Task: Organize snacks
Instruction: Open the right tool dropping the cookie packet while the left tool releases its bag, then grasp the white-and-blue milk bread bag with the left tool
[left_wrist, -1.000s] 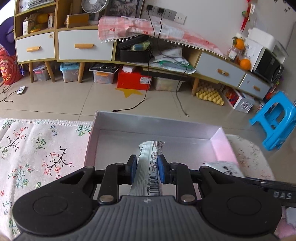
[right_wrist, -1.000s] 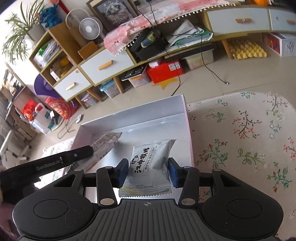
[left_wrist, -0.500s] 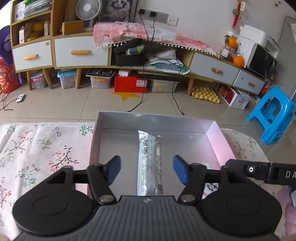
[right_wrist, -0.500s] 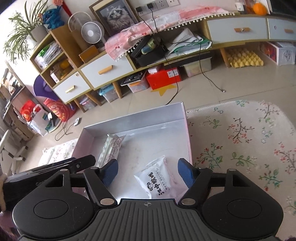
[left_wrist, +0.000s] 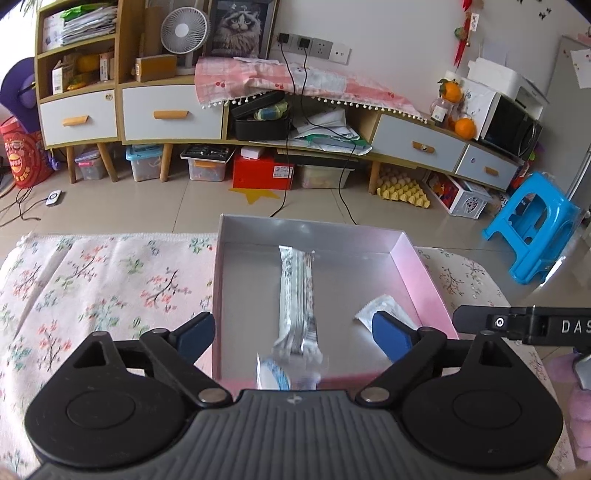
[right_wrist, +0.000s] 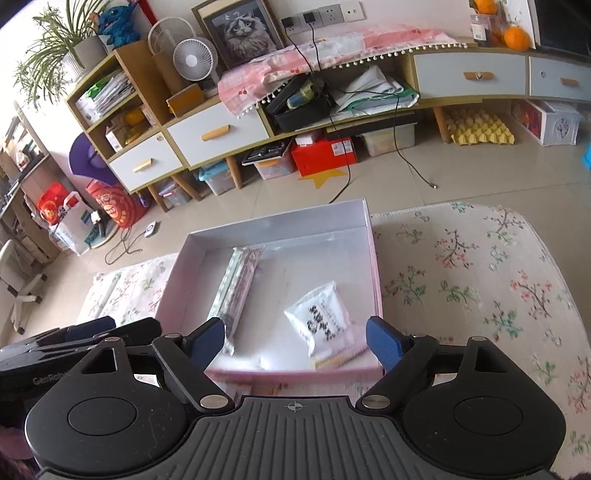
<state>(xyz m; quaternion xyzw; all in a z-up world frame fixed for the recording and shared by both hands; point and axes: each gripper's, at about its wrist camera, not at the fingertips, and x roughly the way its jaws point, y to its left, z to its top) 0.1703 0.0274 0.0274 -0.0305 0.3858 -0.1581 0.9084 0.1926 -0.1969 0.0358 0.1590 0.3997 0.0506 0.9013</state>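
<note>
Both snacks lie inside the shallow pink-walled cardboard box (left_wrist: 417, 266) with the silvery floor, which sits on the counter under a white cloth printed with flowering sprigs (left_wrist: 103, 280). The long silver-wrapped snack bar (left_wrist: 297, 295) lies lengthwise near the box's middle; the white pillow-shaped snack packet with black lettering (right_wrist: 325, 321) rests near the right wall, toward the near edge.

Left hand-held gripper (left_wrist: 293, 332): jaws have just been opening and stand wide, the bar below and between them, untouched. Right hand-held gripper (right_wrist: 295, 341): jaws likewise just opened, wide, with the packet lying free beneath.

Step in hand, as I judge it: release and pull away. Best done by lifting both tools straight up and back, pads clear of the wrappers so nothing drags out over the low near wall.

The left view shows only a corner of the packet behind a blue pad; the right view shows its whole printed face. The left view alone shows something blue-and-white, blurred, at the near wall; I cannot identify it.
</note>
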